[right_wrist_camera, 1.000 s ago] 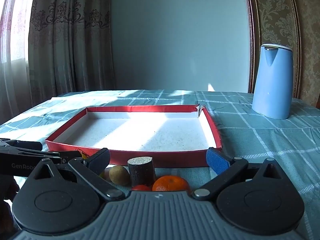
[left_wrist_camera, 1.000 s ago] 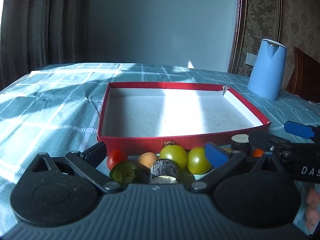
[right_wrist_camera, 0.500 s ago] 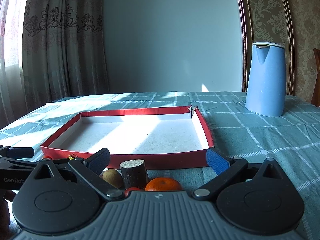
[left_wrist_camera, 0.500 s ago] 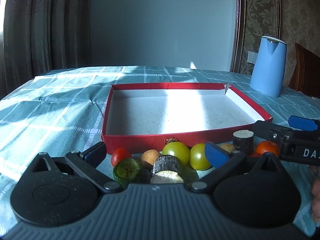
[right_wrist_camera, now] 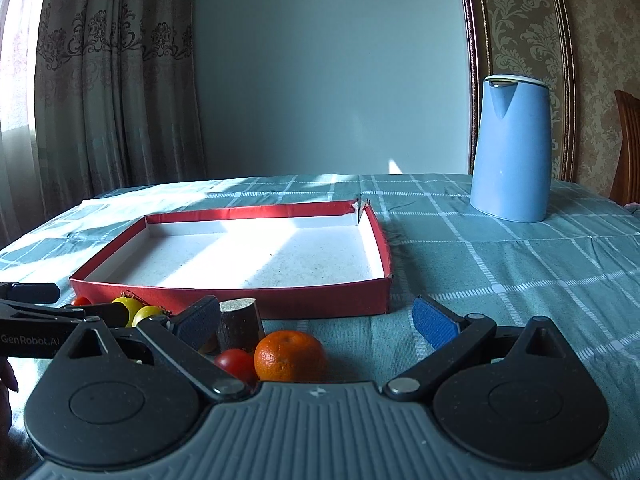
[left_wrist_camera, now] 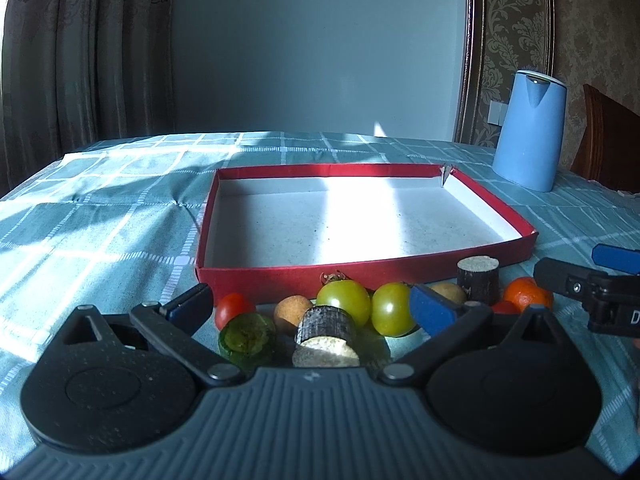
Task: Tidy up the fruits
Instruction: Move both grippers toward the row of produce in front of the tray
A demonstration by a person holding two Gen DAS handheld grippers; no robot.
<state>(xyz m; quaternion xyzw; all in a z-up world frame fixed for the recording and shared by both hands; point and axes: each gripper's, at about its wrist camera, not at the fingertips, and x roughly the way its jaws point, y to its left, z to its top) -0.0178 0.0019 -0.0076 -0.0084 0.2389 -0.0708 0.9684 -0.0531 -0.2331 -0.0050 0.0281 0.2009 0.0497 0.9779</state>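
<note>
A shallow red tray [left_wrist_camera: 360,266] with a white floor lies on the checked cloth; it also shows in the right wrist view [right_wrist_camera: 240,294]. Fruits lie in a row in front of it: a red tomato [left_wrist_camera: 233,309], a green slice [left_wrist_camera: 246,336], a tan ball [left_wrist_camera: 293,310], two green tomatoes [left_wrist_camera: 344,300], a dark cut stub [left_wrist_camera: 326,336], a second stub [left_wrist_camera: 478,280] and an orange [left_wrist_camera: 526,292]. My left gripper [left_wrist_camera: 310,304] is open and empty over them. My right gripper [right_wrist_camera: 316,318] is open and empty above the orange [right_wrist_camera: 290,356] and a red tomato [right_wrist_camera: 236,362].
A blue kettle [right_wrist_camera: 510,148] stands at the back right of the table, also in the left wrist view [left_wrist_camera: 528,132]. A wooden chair [left_wrist_camera: 604,144] stands behind it. Curtains hang at the left. Checked teal cloth [right_wrist_camera: 500,272] covers the table.
Both grippers have pulled back and risen a little, so more of the fruit row shows. The right gripper has shifted right. The fruits have not moved.
</note>
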